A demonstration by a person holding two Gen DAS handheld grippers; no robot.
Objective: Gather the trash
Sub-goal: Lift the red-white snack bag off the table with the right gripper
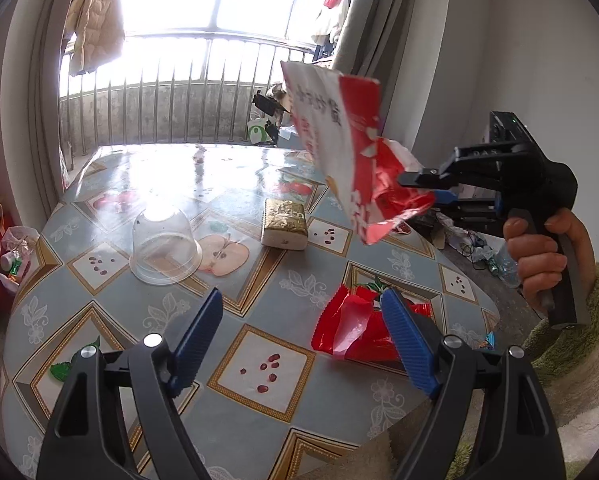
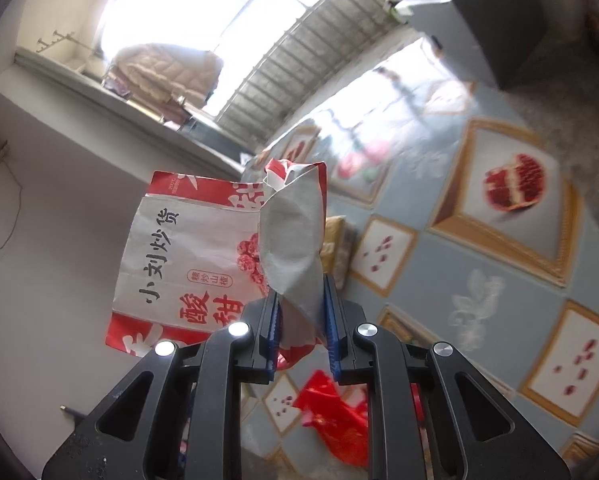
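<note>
- Table (image 1: 259, 360) w/ fruit-print cloth: clear cup, gold pack, red wrapper (image 1: 351, 332) lying on it.
- Red/white snack bag (image 1: 339, 140): in air above table, its crumpled end pinched betw. right gripper (image 2: 301, 320) jaws.
- Left gripper (image 1: 299, 340): jaws wide apart, nothing betw. them; wrapper just behind right finger.

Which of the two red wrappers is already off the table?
The red-and-white snack bag with black Chinese lettering, pinched in the right hand-held gripper and hanging in the air. The crumpled plain red wrapper lies on the table by the open left hand-held gripper.
</note>
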